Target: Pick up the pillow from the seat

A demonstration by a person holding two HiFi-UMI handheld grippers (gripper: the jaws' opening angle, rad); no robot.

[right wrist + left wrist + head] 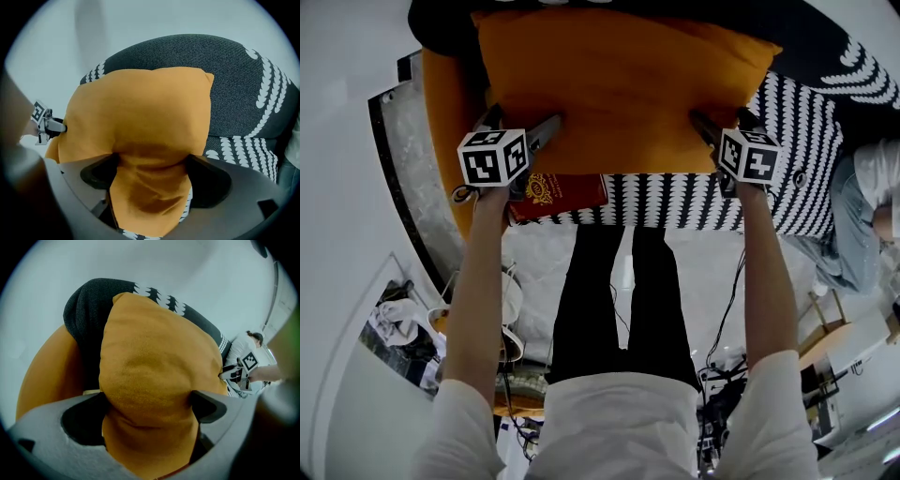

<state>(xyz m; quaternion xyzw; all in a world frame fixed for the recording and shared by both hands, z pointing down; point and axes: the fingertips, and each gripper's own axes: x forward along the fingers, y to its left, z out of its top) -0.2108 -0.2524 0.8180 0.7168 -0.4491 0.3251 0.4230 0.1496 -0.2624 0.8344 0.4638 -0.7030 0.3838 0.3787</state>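
**Item:** pillow (619, 89), orange, soft and thick.
**Location:** on the black-and-white patterned seat (675, 202), leaning back against the dark backrest (825, 37). Its near edge faces the person.
**Left tool (525, 118):** clamped wide on the pillow's near left corner. The fabric bulges above the jaws and narrows between them.
**Right tool (722, 119):** clamped wide on the near right corner. The cloth is creased and pinched in the gap.
**Step in hand (judged):** grasp set at both corners, lift not yet made.
**Next move (judged):** raise both tools together and level, so that the slack filling does not sag or slip from either grip.
**Pose:** both forearms reach forward, nearly parallel. The tools tip steeply down onto the pillow's edge, marker cubes uppermost.
**Adjacent:** a red book (558, 192) lies on the seat just under the left tool.
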